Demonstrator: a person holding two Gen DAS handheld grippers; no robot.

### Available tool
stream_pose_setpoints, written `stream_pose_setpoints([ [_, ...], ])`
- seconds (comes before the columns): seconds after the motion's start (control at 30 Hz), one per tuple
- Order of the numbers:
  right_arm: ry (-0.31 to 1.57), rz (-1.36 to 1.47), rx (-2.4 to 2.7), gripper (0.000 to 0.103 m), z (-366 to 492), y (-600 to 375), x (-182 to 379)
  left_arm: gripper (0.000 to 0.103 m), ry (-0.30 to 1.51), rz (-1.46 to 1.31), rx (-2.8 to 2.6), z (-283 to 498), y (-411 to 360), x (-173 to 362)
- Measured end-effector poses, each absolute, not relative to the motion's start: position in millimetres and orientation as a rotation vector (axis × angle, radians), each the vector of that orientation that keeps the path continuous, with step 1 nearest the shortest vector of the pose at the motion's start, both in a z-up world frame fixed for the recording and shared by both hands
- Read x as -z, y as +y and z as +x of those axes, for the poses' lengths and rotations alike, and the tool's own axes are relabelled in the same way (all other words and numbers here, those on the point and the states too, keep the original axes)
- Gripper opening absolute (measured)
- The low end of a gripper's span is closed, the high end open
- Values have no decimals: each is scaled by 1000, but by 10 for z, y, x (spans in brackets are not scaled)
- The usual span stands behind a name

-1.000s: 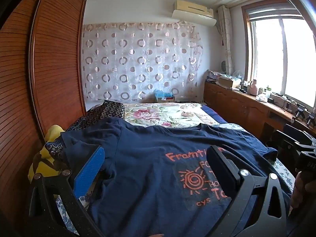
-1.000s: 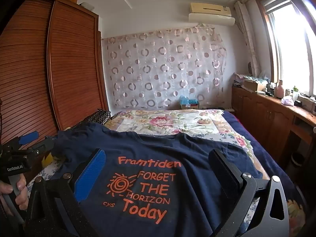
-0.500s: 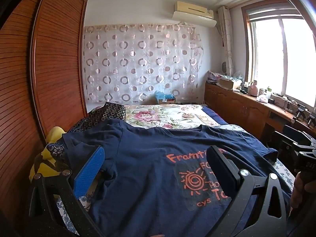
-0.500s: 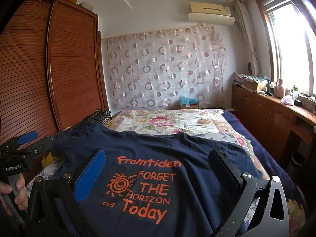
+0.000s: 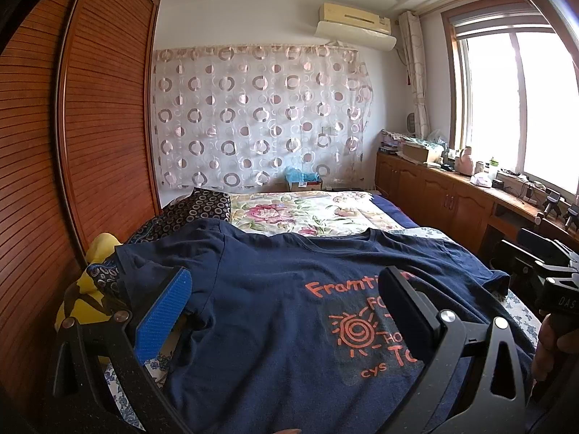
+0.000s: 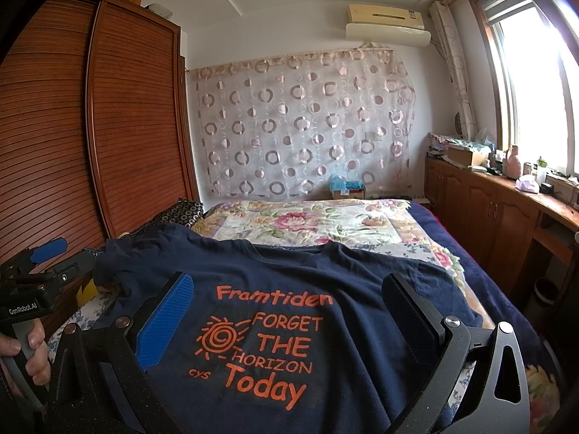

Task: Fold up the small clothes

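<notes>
I see the shirt spread flat, print side up, across the near end of the bed, its neck toward the far wall and its orange print reading "Framtiden FORGET THE HORIZON Today". Its left sleeve reaches toward the wardrobe side and lies partly over a yellow cloth and a dark ringed pillow; its right sleeve ends near the bed's other edge.

My left claw hangs over the left half of the shirt with its fingers wide apart and nothing between them; the blue pad sits above the sleeve area and the black finger above the print. I cannot tell whether either finger touches the cloth. My right claw is likewise spread wide and empty, straddling the print from above.

In the right wrist view a hand grips the left tool's handle at the far left. Beyond the shirt lies a floral quilt; a slatted wardrobe stands to the left, a circle-patterned curtain hangs on the far wall under an air conditioner, and low cabinets run below the window
</notes>
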State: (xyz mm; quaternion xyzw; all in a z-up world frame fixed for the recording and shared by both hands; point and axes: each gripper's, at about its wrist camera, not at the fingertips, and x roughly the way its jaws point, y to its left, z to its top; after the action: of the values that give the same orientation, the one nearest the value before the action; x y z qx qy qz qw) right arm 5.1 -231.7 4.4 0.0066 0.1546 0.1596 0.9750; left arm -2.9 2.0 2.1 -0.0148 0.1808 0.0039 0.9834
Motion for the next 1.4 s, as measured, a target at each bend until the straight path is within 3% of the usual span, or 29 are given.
stream_pose_setpoints([
  [1.4, 316, 17, -324, 103, 66, -2368, -7, 103, 359, -26, -8, -72, 35, -138],
])
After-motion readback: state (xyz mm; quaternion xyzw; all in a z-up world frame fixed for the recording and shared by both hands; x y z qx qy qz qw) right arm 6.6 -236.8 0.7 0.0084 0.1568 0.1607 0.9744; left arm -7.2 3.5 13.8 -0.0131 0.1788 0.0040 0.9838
